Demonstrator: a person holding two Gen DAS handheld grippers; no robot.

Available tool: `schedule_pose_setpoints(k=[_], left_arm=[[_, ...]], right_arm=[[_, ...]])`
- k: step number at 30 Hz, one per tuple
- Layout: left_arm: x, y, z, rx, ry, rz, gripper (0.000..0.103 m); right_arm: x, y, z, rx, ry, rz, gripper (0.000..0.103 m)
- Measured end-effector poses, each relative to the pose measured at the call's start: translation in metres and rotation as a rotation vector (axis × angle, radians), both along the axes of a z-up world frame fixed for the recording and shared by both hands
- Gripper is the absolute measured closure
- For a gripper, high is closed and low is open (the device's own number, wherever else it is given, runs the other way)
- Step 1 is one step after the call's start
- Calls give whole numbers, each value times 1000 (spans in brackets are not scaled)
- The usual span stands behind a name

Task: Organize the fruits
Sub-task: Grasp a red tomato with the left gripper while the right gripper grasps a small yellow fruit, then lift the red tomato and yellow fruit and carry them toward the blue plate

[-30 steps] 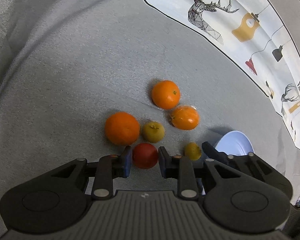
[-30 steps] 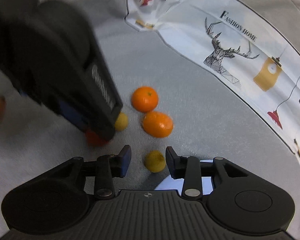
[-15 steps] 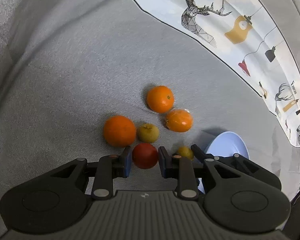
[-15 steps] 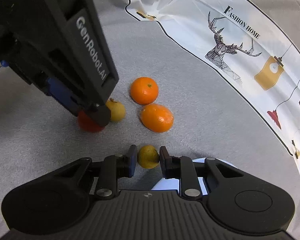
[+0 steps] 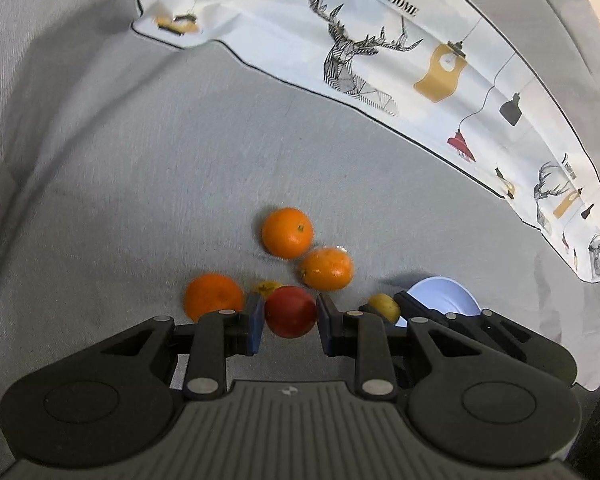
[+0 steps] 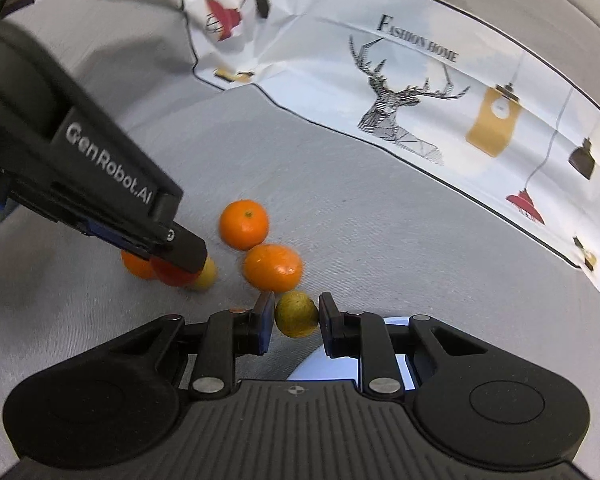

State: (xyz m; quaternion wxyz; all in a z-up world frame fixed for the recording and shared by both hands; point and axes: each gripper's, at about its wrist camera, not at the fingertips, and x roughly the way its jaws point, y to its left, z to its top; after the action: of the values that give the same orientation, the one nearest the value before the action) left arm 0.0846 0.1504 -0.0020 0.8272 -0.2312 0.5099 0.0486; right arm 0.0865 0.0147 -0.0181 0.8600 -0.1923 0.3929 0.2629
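Note:
My left gripper point(image 5: 290, 317) is shut on a red round fruit point(image 5: 290, 312) and holds it just above the grey cloth. Behind it lie a large orange point(image 5: 213, 295), a yellow-green fruit point(image 5: 266, 286) mostly hidden, and two more oranges point(image 5: 287, 233) point(image 5: 327, 269). My right gripper point(image 6: 295, 322) is shut on a small yellow-green fruit point(image 6: 297, 314), lifted above a pale blue bowl point(image 6: 328, 364). That bowl shows at the right of the left wrist view point(image 5: 444, 294). In the right wrist view the left gripper point(image 6: 172, 248) is at the left with the red fruit point(image 6: 172, 274).
A white printed cloth point(image 5: 380, 48) with deer and lamp drawings lies along the back and right. Grey fabric point(image 5: 120, 160) covers the surface everywhere else, rising in folds at the left.
Both grippers have lifted with their fruits. The right gripper closed on the small yellow-green fruit and the left one raised the red fruit off the cloth.

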Motion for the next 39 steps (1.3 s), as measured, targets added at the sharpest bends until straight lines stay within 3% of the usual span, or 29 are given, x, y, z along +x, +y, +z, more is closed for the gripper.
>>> schedule_pose_setpoints(k=[8, 39], left_arm=[[1, -6, 5, 94, -31, -23, 72], [3, -20, 13, 199, -83, -38, 72]], right_arm=[[8, -14, 7, 66, 14, -81, 78], [7, -40, 24, 161, -32, -204, 78]])
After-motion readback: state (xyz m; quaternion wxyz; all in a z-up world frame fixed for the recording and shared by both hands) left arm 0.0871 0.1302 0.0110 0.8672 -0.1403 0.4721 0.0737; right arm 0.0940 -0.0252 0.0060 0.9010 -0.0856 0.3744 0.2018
